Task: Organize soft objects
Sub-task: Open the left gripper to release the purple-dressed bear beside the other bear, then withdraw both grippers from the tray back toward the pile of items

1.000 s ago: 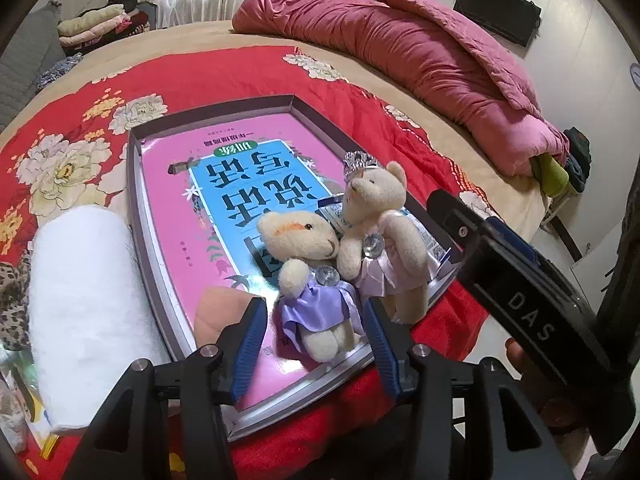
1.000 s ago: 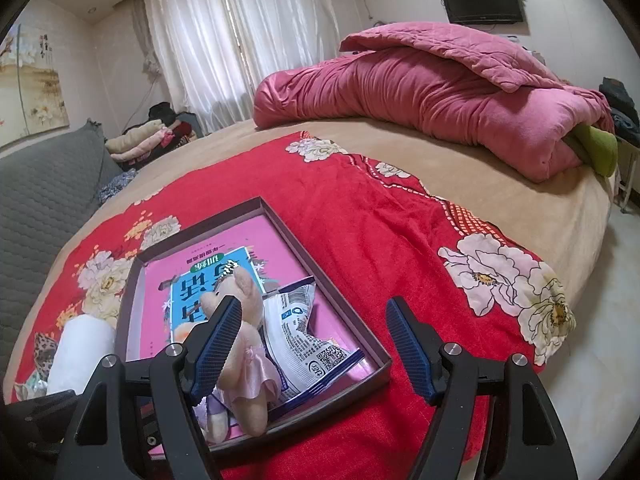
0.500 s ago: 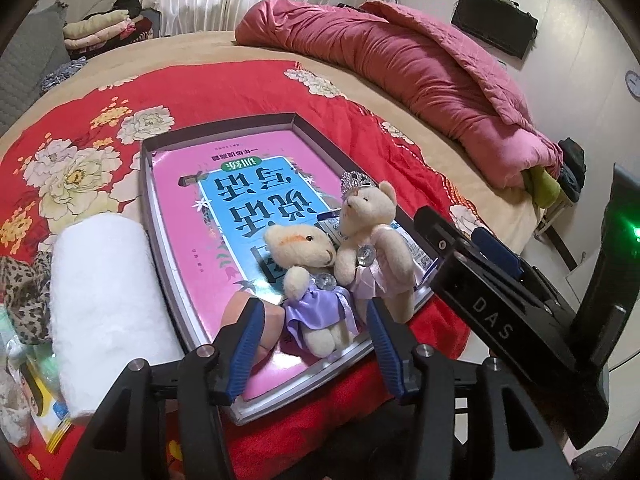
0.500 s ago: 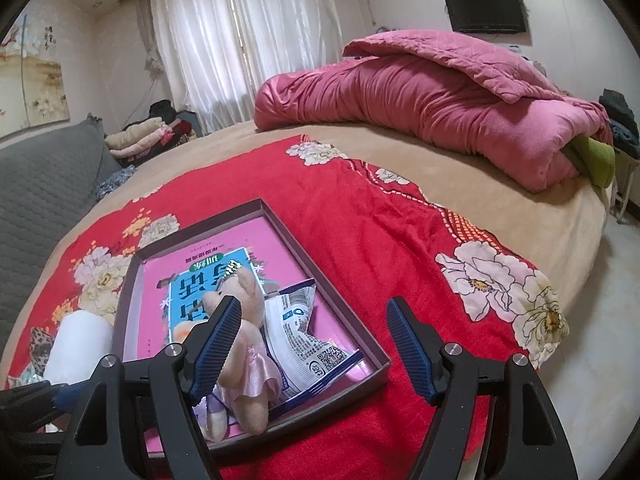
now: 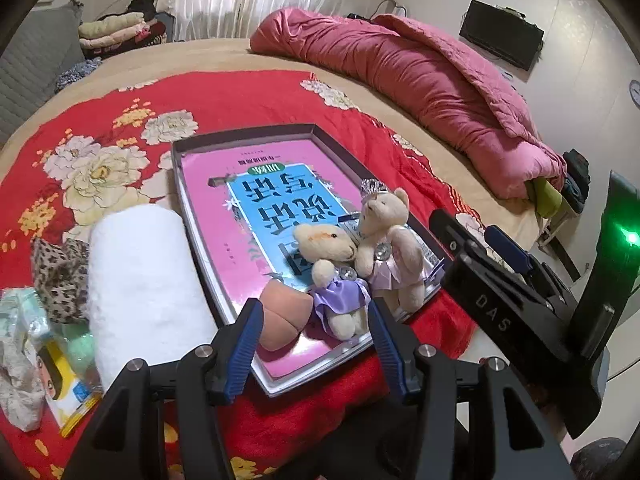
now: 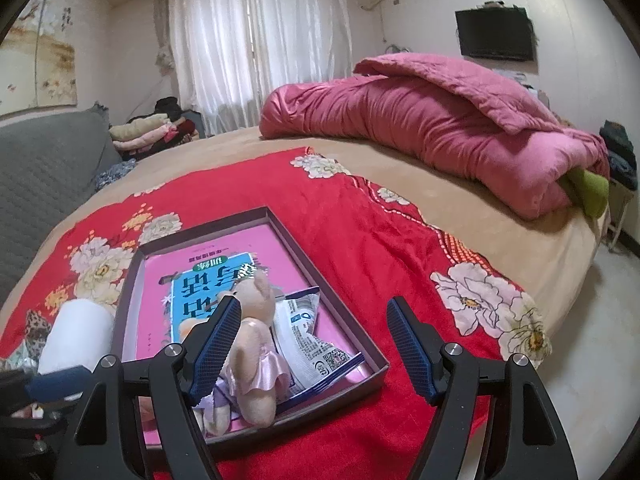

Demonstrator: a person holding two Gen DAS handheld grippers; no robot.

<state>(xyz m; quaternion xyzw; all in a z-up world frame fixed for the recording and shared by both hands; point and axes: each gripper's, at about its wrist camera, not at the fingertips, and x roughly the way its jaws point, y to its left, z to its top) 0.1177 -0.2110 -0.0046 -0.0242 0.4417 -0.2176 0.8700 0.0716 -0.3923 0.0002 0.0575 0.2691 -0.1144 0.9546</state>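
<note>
A shallow dark tray (image 5: 188,216) lies on the red flowered bedspread and holds a pink book (image 5: 224,184). On the book lie a bear in a purple dress (image 5: 336,272), a bear in a pink dress (image 5: 390,240) with a small crown, a peach-coloured soft toy (image 5: 284,316) and a white wrapper (image 6: 308,340). My left gripper (image 5: 314,344) is open and empty, just in front of the tray's near edge. My right gripper (image 6: 316,344) is open and empty above the tray's right corner; the pink bear (image 6: 256,344) sits beside its left finger.
A rolled white towel (image 5: 136,284) lies left of the tray, with a leopard-print cloth (image 5: 60,276), packets and a small yellow booklet (image 5: 68,384) beyond it. A pink quilt (image 6: 440,124) is heaped at the far side. The bed edge and floor are to the right.
My left gripper has drawn back and up from the bears, so the whole tray and the peach toy now show. My right gripper has hardly moved. Both stay open.
</note>
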